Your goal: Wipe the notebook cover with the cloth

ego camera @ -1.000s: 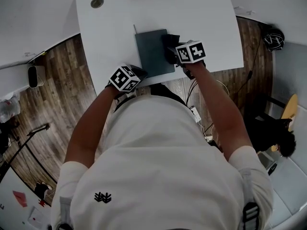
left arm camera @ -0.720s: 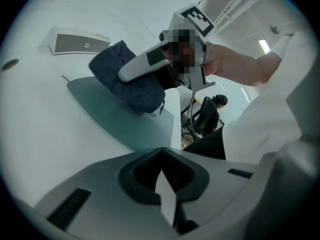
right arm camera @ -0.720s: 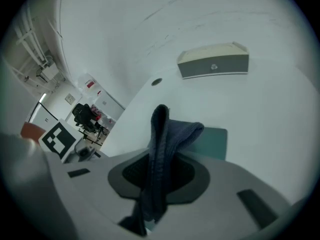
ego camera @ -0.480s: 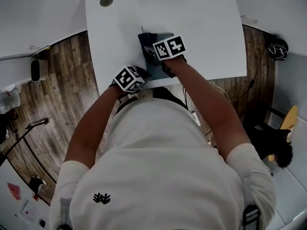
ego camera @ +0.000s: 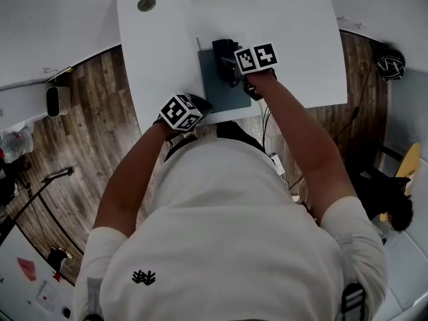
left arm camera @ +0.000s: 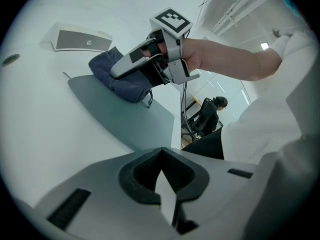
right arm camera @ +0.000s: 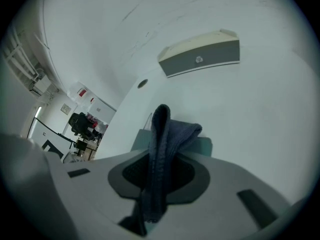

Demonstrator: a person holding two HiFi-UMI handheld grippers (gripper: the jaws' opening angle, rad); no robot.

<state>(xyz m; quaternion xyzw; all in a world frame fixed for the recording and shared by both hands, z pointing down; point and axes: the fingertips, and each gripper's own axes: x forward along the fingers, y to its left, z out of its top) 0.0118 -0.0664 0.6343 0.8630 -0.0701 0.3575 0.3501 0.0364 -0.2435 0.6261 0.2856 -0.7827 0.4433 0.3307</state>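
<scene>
Your right arm stretches toward the upper centre of the head view, where the right gripper [ego camera: 232,64] pinches the dark blue cloth [ego camera: 224,48] on the grey-green notebook [ego camera: 221,91]. Your bent left arm parks the left gripper [ego camera: 199,105] at the notebook's lower-left corner, jaws pressed together and empty.

The notebook [ego camera: 224,92] is a dark grey-green, closed book. It lies flat on the white table [ego camera: 301,39], towards the near edge and roughly square to it. The cloth [ego camera: 225,51] is dark blue, bunched and folded. It rests on the notebook's far end and seems to hang slightly past that edge. The right gripper [ego camera: 234,64] pinches it between its jaws, and one fold stands up out of them.
</scene>
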